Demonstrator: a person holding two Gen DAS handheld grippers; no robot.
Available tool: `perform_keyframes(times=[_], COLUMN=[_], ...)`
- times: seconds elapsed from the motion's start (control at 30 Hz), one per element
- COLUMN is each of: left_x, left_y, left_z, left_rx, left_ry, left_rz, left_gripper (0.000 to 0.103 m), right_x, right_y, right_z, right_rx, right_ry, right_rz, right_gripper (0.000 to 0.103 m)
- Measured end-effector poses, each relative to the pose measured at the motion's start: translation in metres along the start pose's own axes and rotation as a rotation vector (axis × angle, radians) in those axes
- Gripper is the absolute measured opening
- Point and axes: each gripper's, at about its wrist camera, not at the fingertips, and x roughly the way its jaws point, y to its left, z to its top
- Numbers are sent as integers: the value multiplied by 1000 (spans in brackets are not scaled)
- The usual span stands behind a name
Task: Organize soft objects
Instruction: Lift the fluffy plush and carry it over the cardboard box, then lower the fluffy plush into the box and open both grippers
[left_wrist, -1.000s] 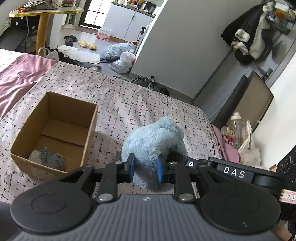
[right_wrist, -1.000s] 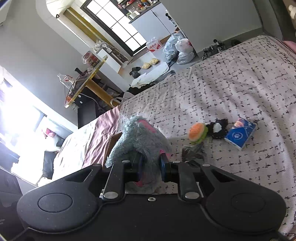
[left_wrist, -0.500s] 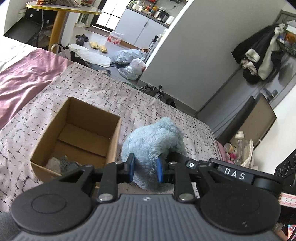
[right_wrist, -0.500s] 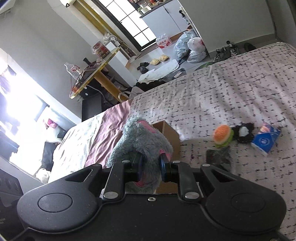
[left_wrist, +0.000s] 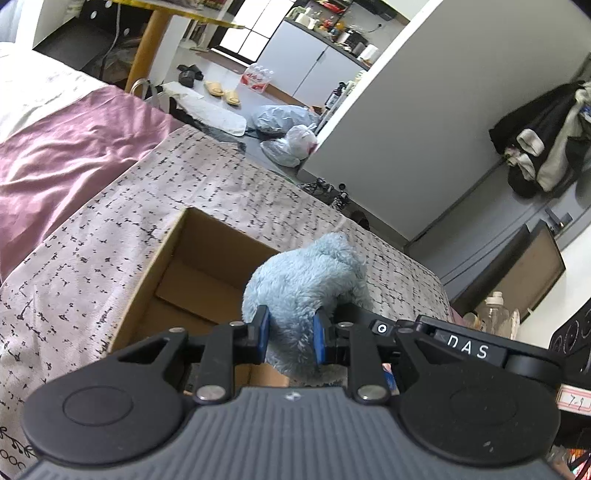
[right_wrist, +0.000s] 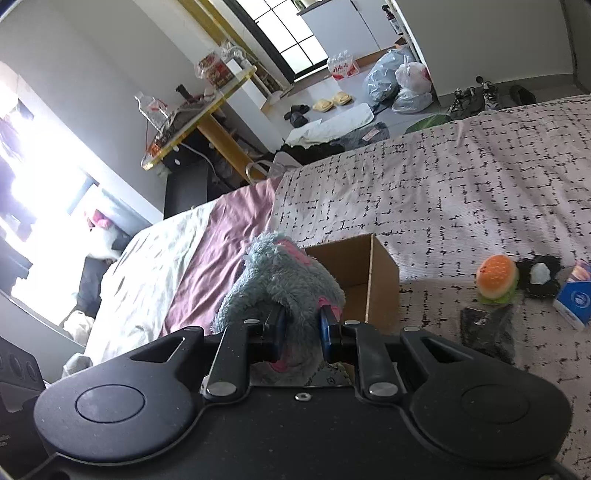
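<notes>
A fluffy light-blue plush toy (left_wrist: 306, 280) is pinched between the blue pads of my left gripper (left_wrist: 291, 332), which is shut on it and hangs over the near right corner of an open cardboard box (left_wrist: 162, 254). In the right wrist view, my right gripper (right_wrist: 301, 326) is shut on a grey-blue and pink plush toy (right_wrist: 280, 273), held just in front of the same cardboard box (right_wrist: 384, 280). The box floor is mostly hidden by both toys.
The box sits on a patterned bedspread (right_wrist: 461, 192). To its right lie a burger toy (right_wrist: 496, 275), a black and white soft thing (right_wrist: 539, 275), a blue tissue pack (right_wrist: 574, 299) and a dark bag (right_wrist: 487, 332). A purple sheet (left_wrist: 66, 147) covers the bed's left.
Both grippers have carried their toys toward the box, which has shifted rightward and closer in both views. The grey toy on the box floor is now hidden. Both grips stayed shut.
</notes>
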Motion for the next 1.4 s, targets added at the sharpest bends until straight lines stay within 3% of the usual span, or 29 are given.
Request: perform_keyframes(times=[0.57,0.83,0.93,0.97,1.1,1.33,1.4], left_x=[50,61,61,60,53,36,32], left_y=[66,78,79,79,77,56,51], left_z=[18,19,21,22,25,26,26], left_rx=[-60,-77,-83,-82,-88,-37,-19], left_ry=[79,109,101,99,99,56,48], left_rz=[83,119,162,168,171,216,224], left_gripper=[23,24,27,28,36,58,68], right_x=[82,104,112,112,102,76,66], right_y=[16,10,10,10,9,4,3], right_z=[-7,-12,-14,-14,-13,-10,-10], right_rx=[-30,17,6,5,12,6,1], right_ry=[110,147,166,171,152,109,104], right_rz=[-56,-59,-96,-92,-83,-87,-86], right_gripper=[19,21,22,23,43,53,55])
